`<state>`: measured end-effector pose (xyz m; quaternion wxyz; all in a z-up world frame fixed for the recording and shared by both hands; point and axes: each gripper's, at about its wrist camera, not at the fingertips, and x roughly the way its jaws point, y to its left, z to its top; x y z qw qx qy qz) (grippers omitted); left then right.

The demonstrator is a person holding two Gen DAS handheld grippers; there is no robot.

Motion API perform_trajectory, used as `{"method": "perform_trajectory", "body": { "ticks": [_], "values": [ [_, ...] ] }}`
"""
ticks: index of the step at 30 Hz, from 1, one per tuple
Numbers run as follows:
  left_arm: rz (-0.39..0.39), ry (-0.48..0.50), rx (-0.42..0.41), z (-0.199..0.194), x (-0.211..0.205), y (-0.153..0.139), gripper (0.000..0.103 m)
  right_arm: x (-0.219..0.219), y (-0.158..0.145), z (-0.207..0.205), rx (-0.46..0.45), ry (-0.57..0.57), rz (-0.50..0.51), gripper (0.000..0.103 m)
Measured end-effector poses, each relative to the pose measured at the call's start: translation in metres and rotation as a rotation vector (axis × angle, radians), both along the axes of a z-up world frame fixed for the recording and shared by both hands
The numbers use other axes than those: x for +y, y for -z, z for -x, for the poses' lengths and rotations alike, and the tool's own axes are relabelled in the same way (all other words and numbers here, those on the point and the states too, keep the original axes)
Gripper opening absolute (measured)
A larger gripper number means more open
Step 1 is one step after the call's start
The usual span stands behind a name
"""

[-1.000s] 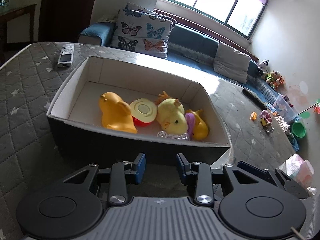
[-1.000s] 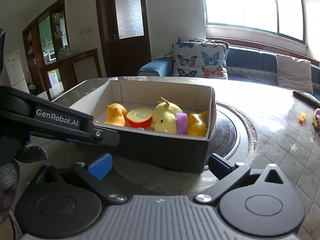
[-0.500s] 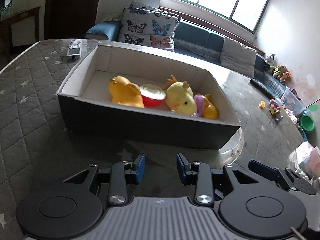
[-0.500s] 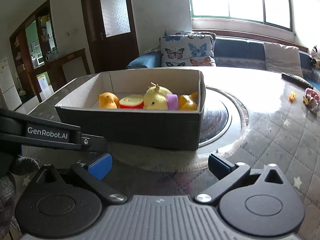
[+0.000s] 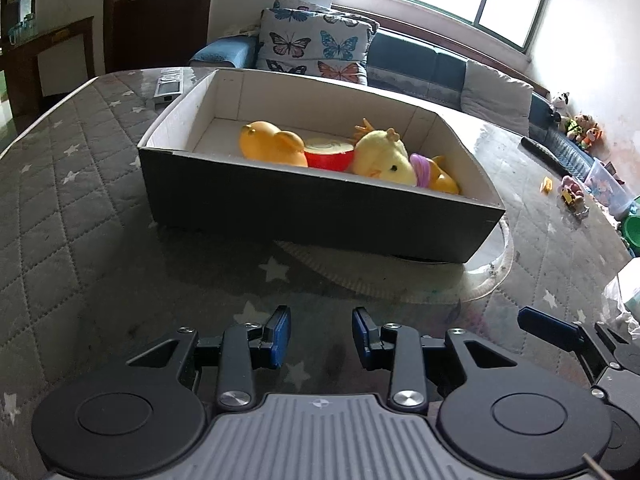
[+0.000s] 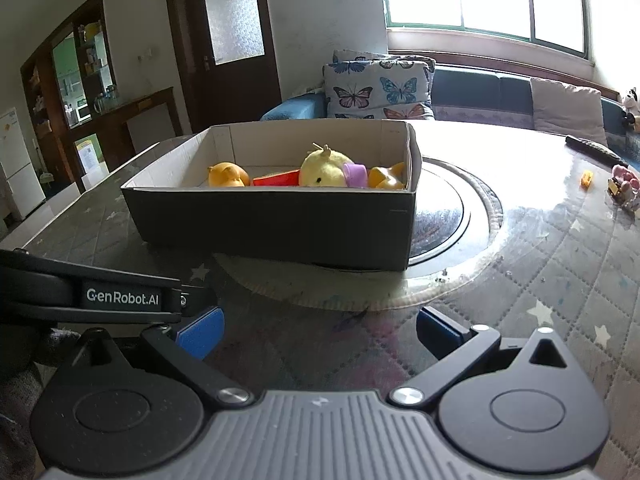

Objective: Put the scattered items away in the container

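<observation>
A dark cardboard box (image 5: pixel 304 208) (image 6: pixel 280 220) with a white inside stands on the quilted table. In it lie an orange duck (image 5: pixel 268 144), a red and cream bowl-like toy (image 5: pixel 330 154), a yellow plush chick (image 5: pixel 384 156) (image 6: pixel 324 168), a purple ring (image 5: pixel 424 170) and another orange toy (image 5: pixel 444 180). My left gripper (image 5: pixel 321 336) hovers over the table in front of the box, its jaws closing with nothing between them. My right gripper (image 6: pixel 318 330) stands open and empty, also short of the box. The left gripper's arm (image 6: pixel 92 296) crosses the right wrist view.
A remote control (image 5: pixel 168 88) lies behind the box, another dark remote (image 6: pixel 592 148) at the far right. Small toys (image 6: pixel 622 190) and an orange piece (image 6: pixel 587 178) sit on the table's right side. A round glass turntable (image 6: pixel 460 216) lies under the box. A sofa stands beyond.
Both grippers have drawn back and sunk, so the box looks farther and is seen more from the side. The left jaws have narrowed a little.
</observation>
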<state>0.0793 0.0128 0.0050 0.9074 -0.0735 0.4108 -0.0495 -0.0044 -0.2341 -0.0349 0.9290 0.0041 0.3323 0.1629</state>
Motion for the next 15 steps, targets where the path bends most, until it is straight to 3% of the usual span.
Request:
{"method": "perform_trajectory", "body": {
  "ticks": [15],
  "values": [
    [-0.027, -0.008, 0.008, 0.0062, 0.0002, 0.0062, 0.036, 0.003, 0.0056, 0.0079, 0.013, -0.001, 0.008, 0.103]
  ]
}}
